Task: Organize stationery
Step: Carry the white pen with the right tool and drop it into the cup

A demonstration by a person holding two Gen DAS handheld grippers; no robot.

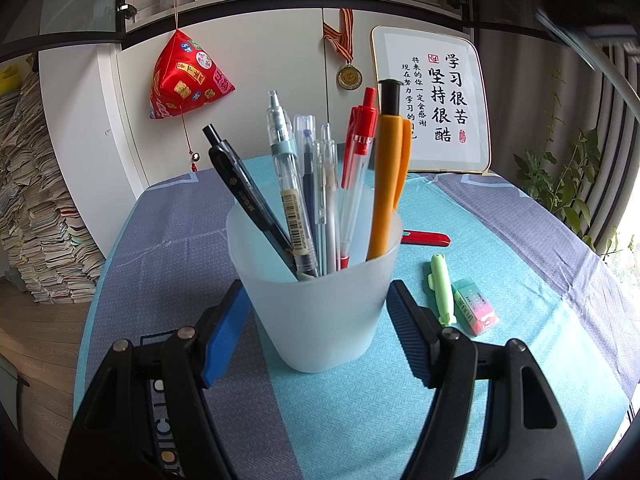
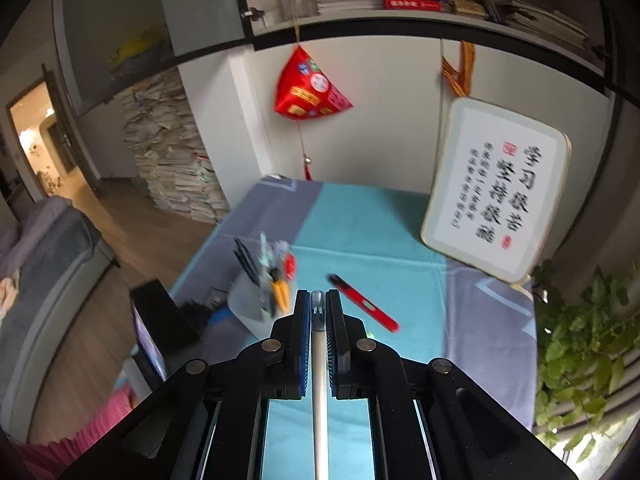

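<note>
Left claw (image 1: 316, 320) pinches the frosted pen cup (image 1: 316, 292) steady on the bench (image 1: 360, 420) while right claw (image 2: 318, 304) clamps a white pen (image 2: 319, 380) (cup at its 10 o'clock), likely bound for it.

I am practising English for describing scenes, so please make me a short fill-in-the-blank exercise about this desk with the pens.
1. The left gripper is closed around a frosted ____ that holds several pens.
2. The right gripper is shut on a white ____.
3. On the tablecloth, the eraser lies beside a ____ highlighter.
4. A ____ pen lies alone on the cloth.

Missing words: cup; pen; green; red
</note>
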